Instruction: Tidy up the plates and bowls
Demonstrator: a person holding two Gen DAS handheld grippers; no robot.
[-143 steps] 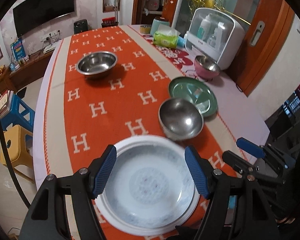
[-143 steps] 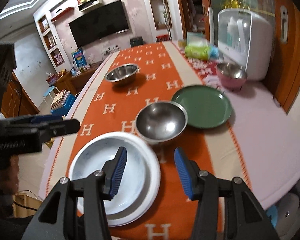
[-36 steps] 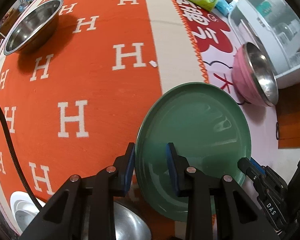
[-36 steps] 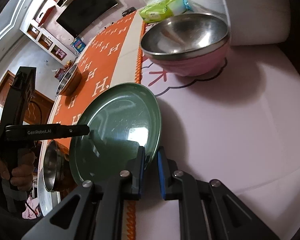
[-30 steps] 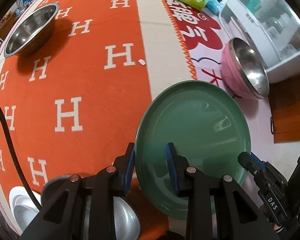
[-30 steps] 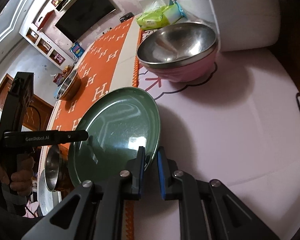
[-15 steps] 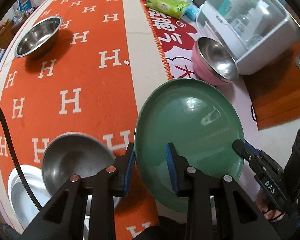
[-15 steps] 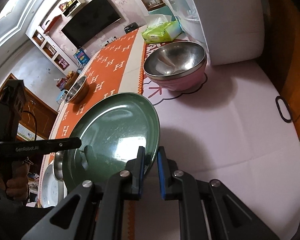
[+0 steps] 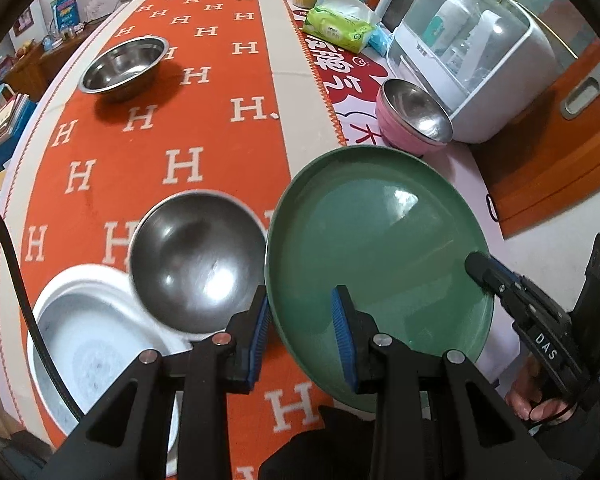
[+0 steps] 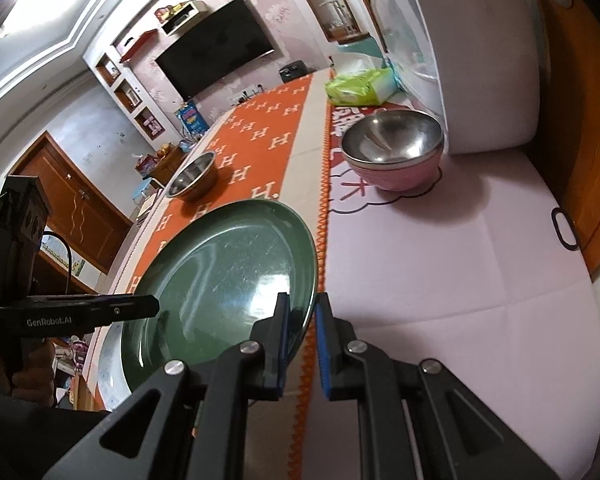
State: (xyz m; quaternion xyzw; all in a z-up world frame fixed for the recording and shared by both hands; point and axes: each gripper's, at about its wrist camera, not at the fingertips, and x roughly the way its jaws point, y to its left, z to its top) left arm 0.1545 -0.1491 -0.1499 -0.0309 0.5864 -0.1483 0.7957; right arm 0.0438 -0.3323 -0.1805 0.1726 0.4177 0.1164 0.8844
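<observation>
**Green plate held aloft between two grippers**

A round, dark green plate [image 9: 380, 248] hangs tilted above the tabletop [image 10: 440, 280], pinched at opposite rims — the left gripper [image 9: 302, 332] has its blue-padded fingers [image 9: 342, 332] closed on the near edge, while the right gripper [image 10: 302, 344] clamps the rim on the other side, fingers narrowed onto the plate's lip. Below and to the left of the plate sits a plain stainless-steel bowl [image 9: 198, 256], its edge overlapping a white round plate [image 9: 84, 344] that lies at the near end of the orange runner patterned with white H letters [image 9: 172, 128]. Farther along the runner stands a second, wider steel bowl [image 9: 124, 64]. On the pale pink cloth beside the runner rests a pink-sided bowl with a steel lining [image 10: 394, 148], close to a white countertop cabinet with a clear domed door [image 9: 472, 52]. A green pack of wipes [image 9: 338, 30] lies beyond it.
</observation>
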